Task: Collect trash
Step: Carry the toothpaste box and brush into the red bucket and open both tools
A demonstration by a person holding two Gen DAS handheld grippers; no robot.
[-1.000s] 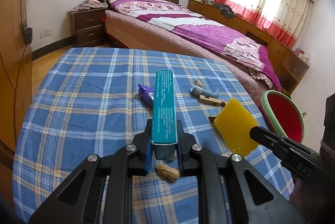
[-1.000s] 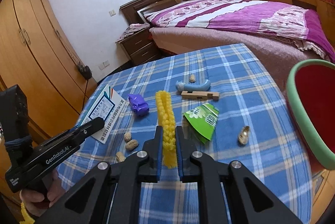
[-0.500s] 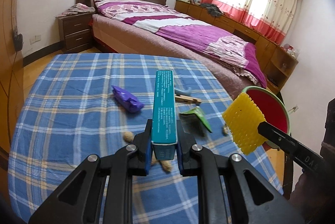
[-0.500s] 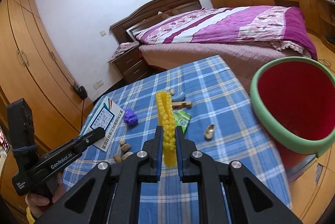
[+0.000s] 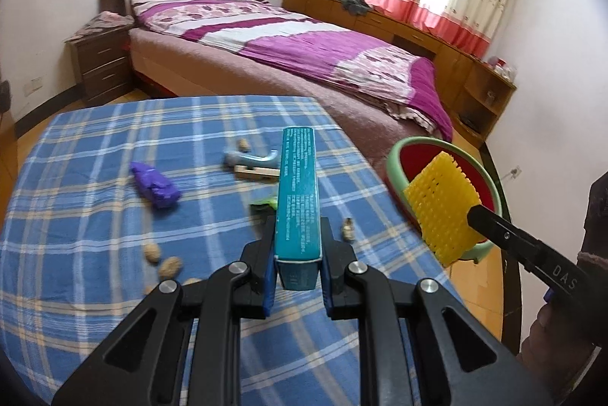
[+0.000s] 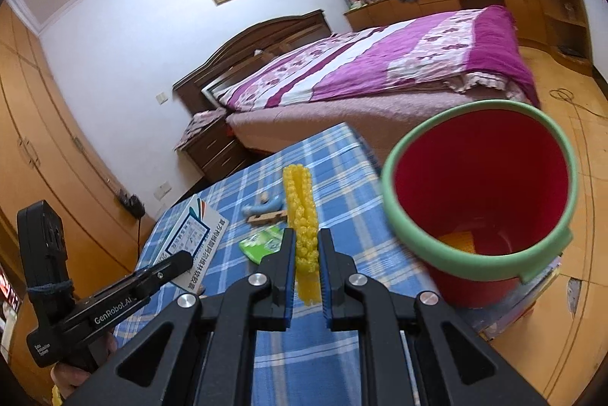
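My left gripper (image 5: 297,235) is shut on a long teal carton (image 5: 297,193) and holds it above the blue plaid table (image 5: 95,147). My right gripper (image 6: 306,242) is shut on a yellow foam net (image 6: 302,212), raised beside the red bin with a green rim (image 6: 482,201); the net (image 5: 442,206) shows in front of the bin (image 5: 395,159) in the left wrist view. A purple wrapper (image 5: 155,184), a green packet (image 6: 262,240), a blue-grey piece (image 5: 250,159), a wooden clip (image 5: 256,172) and peanuts (image 5: 170,265) lie on the table.
The bin stands off the table's right edge on the wooden floor (image 6: 570,311). A bed (image 5: 304,49) lies behind the table, a nightstand (image 5: 102,64) at its left and wardrobes (image 6: 45,147) on the left wall.
Both grippers have swung right toward the bin, each still holding its item. The yellow net now hangs by the bin's rim, and the bin looms larger in the right wrist view.
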